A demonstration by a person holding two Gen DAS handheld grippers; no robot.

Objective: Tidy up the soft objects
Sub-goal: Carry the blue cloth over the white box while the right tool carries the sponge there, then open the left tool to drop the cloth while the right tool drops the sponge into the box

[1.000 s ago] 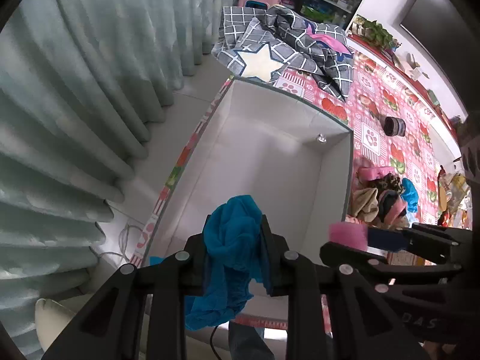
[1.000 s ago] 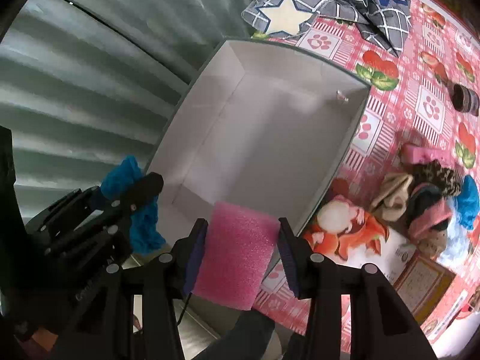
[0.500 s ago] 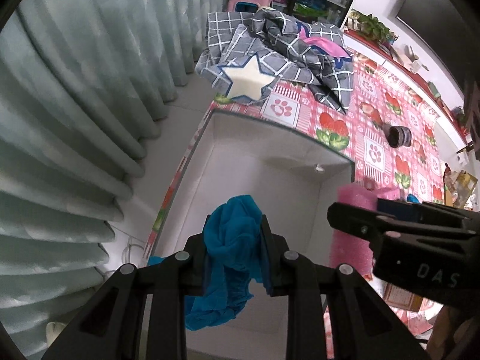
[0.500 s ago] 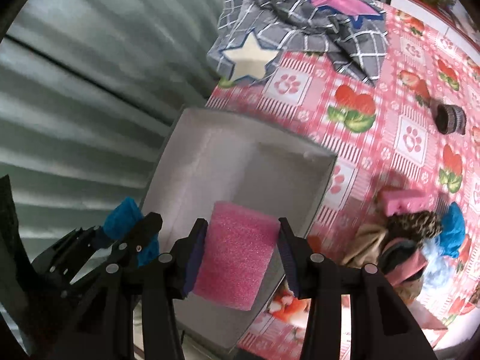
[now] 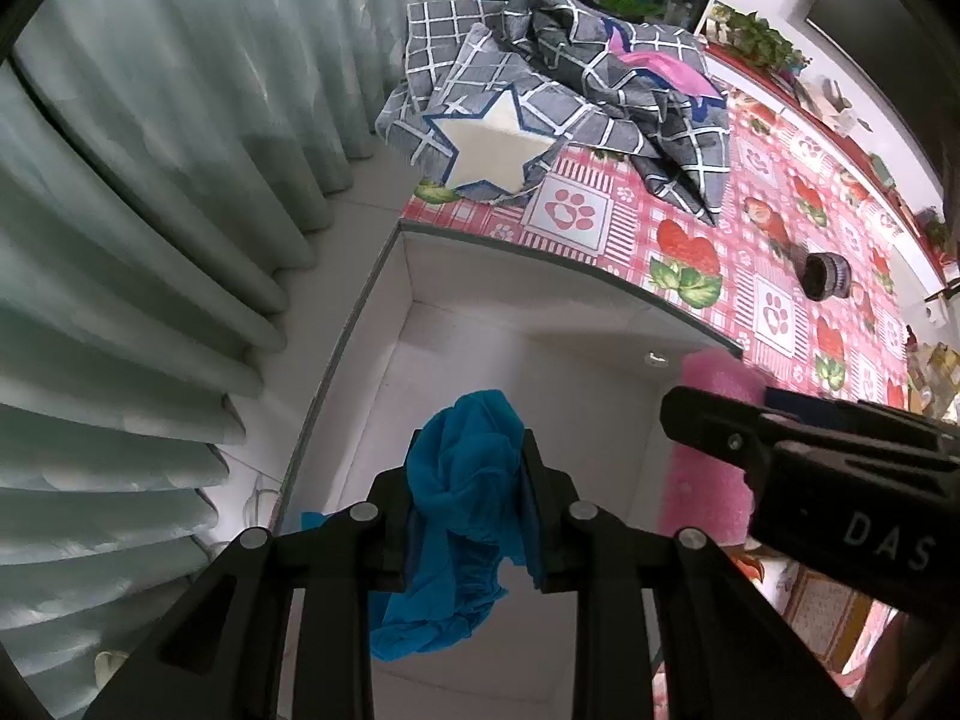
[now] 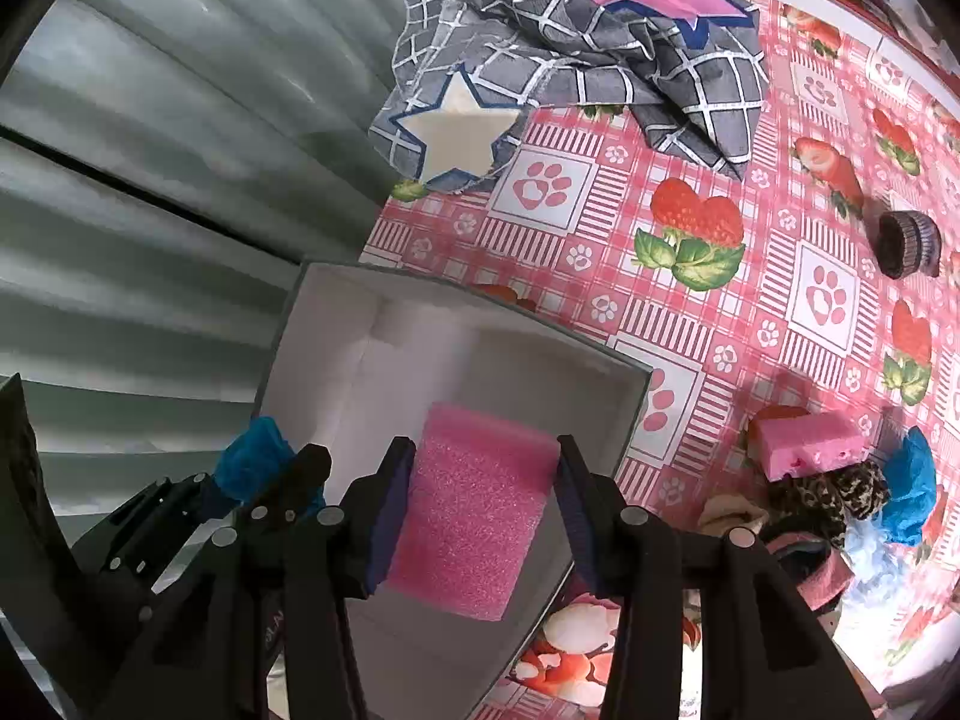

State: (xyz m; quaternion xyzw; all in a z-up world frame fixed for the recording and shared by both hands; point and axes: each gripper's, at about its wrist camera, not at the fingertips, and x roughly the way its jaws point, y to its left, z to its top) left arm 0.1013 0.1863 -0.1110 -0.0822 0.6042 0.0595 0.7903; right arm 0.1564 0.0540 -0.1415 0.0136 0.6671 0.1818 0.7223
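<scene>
My left gripper [image 5: 471, 480] is shut on a crumpled blue cloth [image 5: 462, 498] that hangs over the white open box [image 5: 510, 276]. My right gripper [image 6: 483, 480] is shut on a pink foam sponge [image 6: 474, 510], held over the same box [image 6: 336, 324]. The sponge and right gripper show at the right of the left wrist view [image 5: 714, 450]. The left gripper with the blue cloth [image 6: 252, 462] shows at the lower left of the right wrist view. The box holds nothing else that I can see.
A grey checked blanket [image 5: 576, 78] with star patches lies beyond the box on the pink strawberry tablecloth [image 6: 750, 276]. A pile of soft items [image 6: 840, 480] and another pink sponge [image 6: 804, 444] lie to the right. A dark cup [image 6: 909, 243] stands farther. Curtains [image 5: 150, 210] hang left.
Both grippers have tilted up and moved toward the box's far end, still holding the cloth and the sponge. More of the tablecloth and blanket has come into view.
</scene>
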